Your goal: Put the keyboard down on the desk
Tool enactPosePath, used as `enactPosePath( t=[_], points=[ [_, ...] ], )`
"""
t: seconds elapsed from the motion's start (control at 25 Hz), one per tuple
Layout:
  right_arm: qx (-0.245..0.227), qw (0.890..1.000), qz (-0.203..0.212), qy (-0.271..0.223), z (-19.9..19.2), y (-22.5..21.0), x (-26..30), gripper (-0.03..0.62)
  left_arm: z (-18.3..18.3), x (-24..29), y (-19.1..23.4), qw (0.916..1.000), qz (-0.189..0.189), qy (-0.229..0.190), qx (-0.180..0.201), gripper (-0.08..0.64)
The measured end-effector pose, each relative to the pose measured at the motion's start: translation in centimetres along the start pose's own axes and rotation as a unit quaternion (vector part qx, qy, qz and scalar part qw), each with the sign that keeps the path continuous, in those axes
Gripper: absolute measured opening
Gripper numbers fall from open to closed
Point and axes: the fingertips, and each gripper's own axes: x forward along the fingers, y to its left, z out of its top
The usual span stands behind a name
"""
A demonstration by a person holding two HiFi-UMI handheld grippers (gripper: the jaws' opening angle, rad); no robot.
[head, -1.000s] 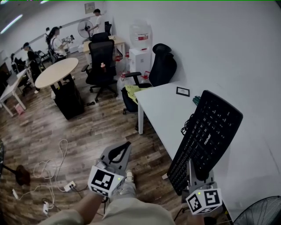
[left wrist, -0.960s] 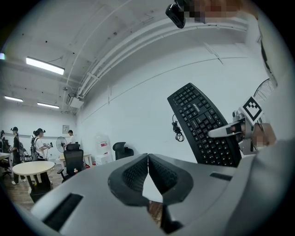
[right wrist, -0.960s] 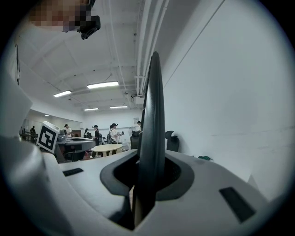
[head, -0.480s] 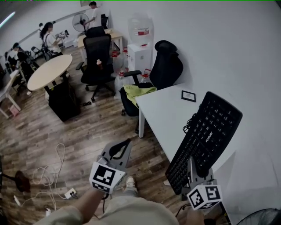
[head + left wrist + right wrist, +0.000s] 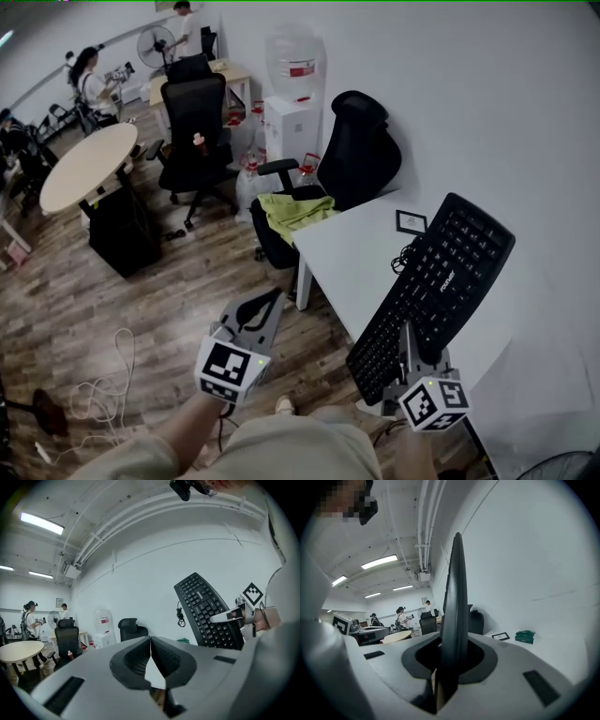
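A black keyboard (image 5: 433, 281) is held tilted, its far end raised, above the near corner of the white desk (image 5: 342, 248). My right gripper (image 5: 413, 345) is shut on its near edge. In the right gripper view the keyboard (image 5: 454, 597) stands edge-on between the jaws of that gripper (image 5: 451, 656). My left gripper (image 5: 257, 313) hangs over the wooden floor to the left of the desk, shut, with nothing in it. From the left gripper view, its jaws (image 5: 150, 643) meet, and the keyboard (image 5: 206, 609) shows to the right.
On the desk lie a small framed card (image 5: 410, 222) and a coiled black cable (image 5: 403, 259). A black office chair (image 5: 361, 155) with a yellow-green cloth (image 5: 295, 211) stands at the desk's far end. Cables (image 5: 103, 375) trail on the floor; a fan (image 5: 553, 466) sits bottom right.
The desk and chair have drawn nearer in the head view. The keyboard has shifted slightly left with the right gripper, still gripped. The left gripper stays shut.
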Motion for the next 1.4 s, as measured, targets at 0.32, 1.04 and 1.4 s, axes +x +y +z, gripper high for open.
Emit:
enactPosePath(
  t=[0.32, 1.04, 1.4],
  points=[
    [0.040, 0.999, -0.025, 0.015, -0.9, -1.9, 7.5, 0.095, -2.0, 5.5, 4.2, 0.9996, -0.018, 0.009, -0.020, 0.023],
    [0.147, 0.986, -0.044, 0.070, -3.2, -10.7, 29.3, 0.095, -4.8, 27.3, 13.3, 0.9967, -0.055, 0.059, -0.009, 0.025],
    [0.250, 0.961, -0.076, 0.088, -7.2, -15.3, 37.2, 0.095, -7.2, 36.7, 14.6, 0.9898, -0.097, 0.103, 0.011, 0.025]
  ],
)
